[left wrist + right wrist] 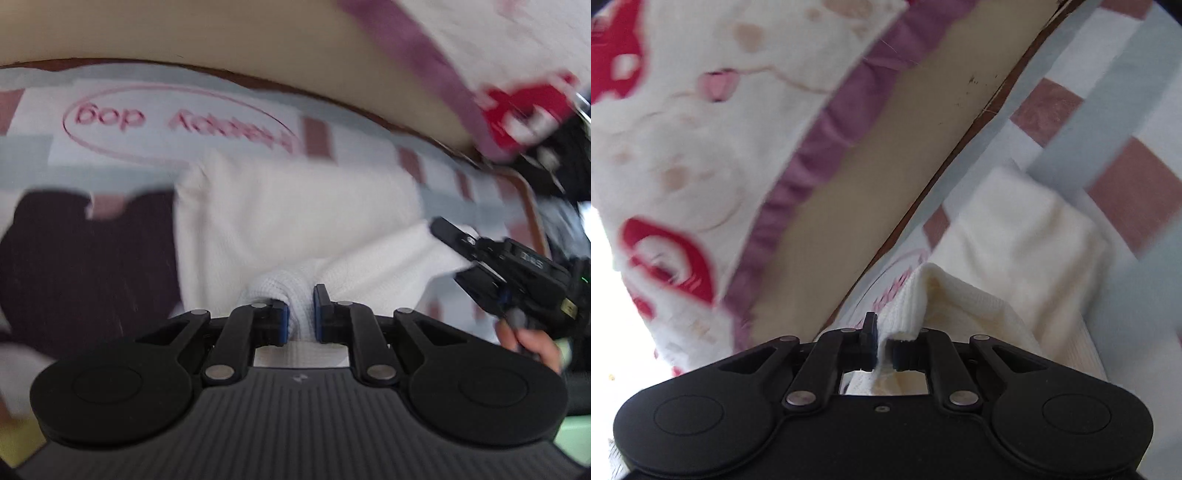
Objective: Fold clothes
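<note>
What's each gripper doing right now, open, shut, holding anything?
Left gripper: closed, its fingers pinching a bunch of the white knit garment.
Right gripper: closed on an edge of the same white knit garment.

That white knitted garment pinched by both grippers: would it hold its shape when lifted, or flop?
Probably flop: the white knitted garment bunches between the left gripper pads and drapes from the right gripper. It looks soft, likely light, and unlikely to slip, given its ribbed texture.
</note>
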The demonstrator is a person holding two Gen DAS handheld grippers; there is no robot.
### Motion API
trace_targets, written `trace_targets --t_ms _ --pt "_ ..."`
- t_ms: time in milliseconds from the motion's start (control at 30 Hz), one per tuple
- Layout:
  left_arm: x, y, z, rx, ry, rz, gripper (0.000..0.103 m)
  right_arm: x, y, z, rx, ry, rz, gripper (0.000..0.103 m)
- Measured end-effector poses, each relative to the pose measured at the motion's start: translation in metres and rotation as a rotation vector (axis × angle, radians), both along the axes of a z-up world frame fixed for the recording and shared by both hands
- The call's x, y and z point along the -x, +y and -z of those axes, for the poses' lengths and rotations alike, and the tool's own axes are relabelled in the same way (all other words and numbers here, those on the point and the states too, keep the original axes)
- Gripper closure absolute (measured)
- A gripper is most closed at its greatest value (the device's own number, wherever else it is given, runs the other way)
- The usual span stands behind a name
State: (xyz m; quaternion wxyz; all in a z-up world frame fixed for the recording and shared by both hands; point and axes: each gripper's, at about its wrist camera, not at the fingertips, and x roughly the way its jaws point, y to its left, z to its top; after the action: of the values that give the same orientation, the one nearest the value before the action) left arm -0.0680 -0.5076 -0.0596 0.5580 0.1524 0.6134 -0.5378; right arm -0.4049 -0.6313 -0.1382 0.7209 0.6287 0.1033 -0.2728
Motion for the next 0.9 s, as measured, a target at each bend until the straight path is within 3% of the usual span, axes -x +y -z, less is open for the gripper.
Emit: trace_targets --t_ms 167,233,300,433,633,733,833,900 --pt "-0.030 -0.022 0.046 0.106 0.052 -0.164 0.091 -0.025 -0.023 0.018 0.059 0.143 0.018 0.093" --pt "-0.032 -0.029 0.056 0.103 0.062 -0.140 0.089 -0.029 -0.028 0.026 0.056 0.161 0.018 0.092" --pt "-0.034 -0.034 0.058 0.104 0.069 -0.115 0.089 -0.022 -0.032 0.037 0.044 0.124 0.023 0.092" --pt "-0.038 -0.029 0.042 0.167 0.090 -0.096 0.088 -0.006 -0.037 0.047 0.044 0.019 0.014 0.089" --pt "-0.018 -0.018 0.004 0.323 -0.010 0.068 0.087 0.014 -0.030 0.028 0.222 -0.011 -0.035 0.084" --pt "-0.015 0.000 -0.010 0.451 -0.018 0.084 0.081 0.022 -0.025 0.014 0.341 -0.007 -0.012 0.080" --pt "-0.021 0.004 -0.006 0.404 0.014 0.095 0.067 0.020 -0.035 0.007 0.378 0.010 -0.048 0.069" --pt "-0.019 -0.003 0.007 0.229 -0.137 0.097 0.061 0.012 -0.043 0.008 0.367 0.108 -0.102 0.065"
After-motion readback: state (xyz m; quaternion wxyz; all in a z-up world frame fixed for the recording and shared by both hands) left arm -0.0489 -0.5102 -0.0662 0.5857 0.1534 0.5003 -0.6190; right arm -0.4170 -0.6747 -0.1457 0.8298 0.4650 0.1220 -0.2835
